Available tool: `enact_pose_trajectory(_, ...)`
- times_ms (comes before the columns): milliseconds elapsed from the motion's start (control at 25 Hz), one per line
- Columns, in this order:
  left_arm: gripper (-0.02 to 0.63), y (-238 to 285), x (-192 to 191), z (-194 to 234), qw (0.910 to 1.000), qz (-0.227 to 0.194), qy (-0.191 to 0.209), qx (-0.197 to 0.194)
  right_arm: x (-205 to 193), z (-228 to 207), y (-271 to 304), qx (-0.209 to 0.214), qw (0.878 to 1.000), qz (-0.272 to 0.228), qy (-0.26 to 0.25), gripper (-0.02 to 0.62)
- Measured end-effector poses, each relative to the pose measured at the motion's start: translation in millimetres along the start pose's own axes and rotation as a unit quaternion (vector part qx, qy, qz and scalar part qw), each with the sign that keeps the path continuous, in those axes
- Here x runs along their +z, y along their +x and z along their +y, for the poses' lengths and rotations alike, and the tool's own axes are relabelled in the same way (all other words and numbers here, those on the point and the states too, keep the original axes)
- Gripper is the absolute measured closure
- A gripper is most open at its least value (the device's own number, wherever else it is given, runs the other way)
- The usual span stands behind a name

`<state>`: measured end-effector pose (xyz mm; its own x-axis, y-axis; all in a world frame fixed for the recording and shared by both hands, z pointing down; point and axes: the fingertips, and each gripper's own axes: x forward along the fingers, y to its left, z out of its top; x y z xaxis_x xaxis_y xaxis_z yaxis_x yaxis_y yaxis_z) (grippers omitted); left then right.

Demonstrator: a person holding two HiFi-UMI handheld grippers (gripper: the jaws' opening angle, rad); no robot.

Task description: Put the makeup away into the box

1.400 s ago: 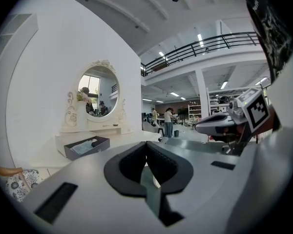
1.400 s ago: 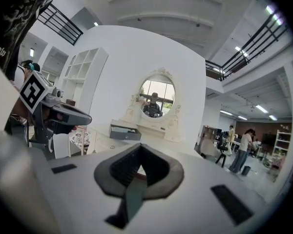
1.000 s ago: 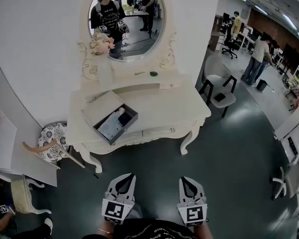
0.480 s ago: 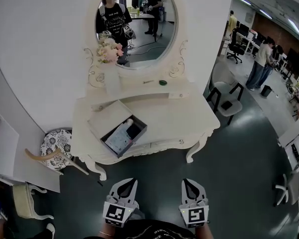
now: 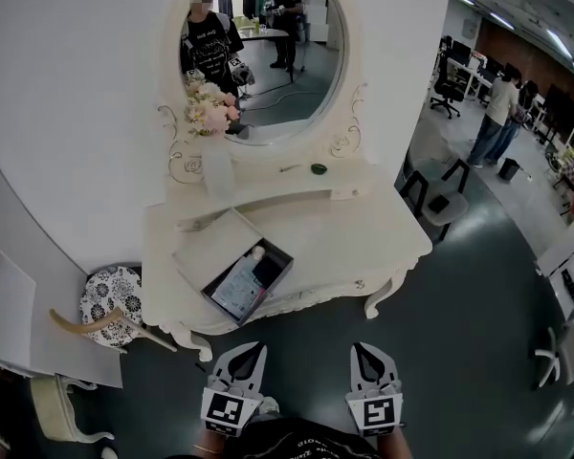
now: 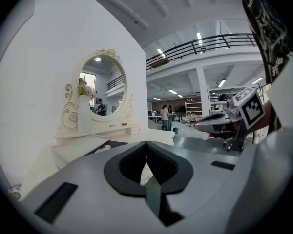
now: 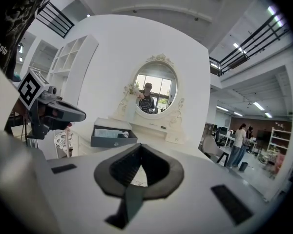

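Box (image 5: 271,295) untouched; 2 grippers (image 5: 257,346) (image 5: 356,346) closed, empty

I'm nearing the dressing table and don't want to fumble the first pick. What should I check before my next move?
1. Box open: ok.
2. Room left in the box: cannot tell; it already holds things.
3. Left gripper empty: ok.
4. Right gripper empty: ok.
5. Jaws apart for a grasp: not ok; both pairs are shut.
6. Makeup in reach: not ok; a small green item lies on the shelf under the mirror, and both grippers hang short of the table.
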<state>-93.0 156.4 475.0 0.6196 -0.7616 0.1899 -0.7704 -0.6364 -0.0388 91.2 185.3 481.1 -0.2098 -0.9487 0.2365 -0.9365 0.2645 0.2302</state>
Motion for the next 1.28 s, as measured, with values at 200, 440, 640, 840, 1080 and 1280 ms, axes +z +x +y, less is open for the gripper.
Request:
enact_pose_trajectory(200,0.591,10.7,3.2,20.5,0.9999,-0.005,0.003,-0.013,8.6,2.9,18.5,-0.016,1.000,-0.005,0.004,0.586)
enact_pose_trajectory(440,0.591,17.0,3.3,40.4,0.9996,-0.004,0.002,-0.027,14.1,16.7,38.0,-0.021,1.000,0.003,0.000,0.586)
enact_pose_trajectory(640,0.591,22.4,1.2,51.5,0.9992,-0.003,0.004,-0.040,18.2,26.2,51.3,-0.024,1.000,0.003,-0.012,0.585)
enact_pose_trajectory(840,0.591,22.5,-1.6,58.9,0.9988,-0.002,0.001,-0.049,18.2,35.2,53.8,-0.028,1.000,0.008,-0.004,0.585)
enact_pose_trajectory(1080,0.591,22.8,-1.2,58.1,0.9986,-0.005,-0.004,-0.053,12.7,33.8,52.7,-0.032,0.999,0.016,0.001,0.585)
enact_pose_trajectory(1280,0.591,23.0,-0.8,61.4,0.9991,-0.004,-0.009,-0.042,12.7,31.0,58.3,-0.021,1.000,0.016,0.000,0.586)
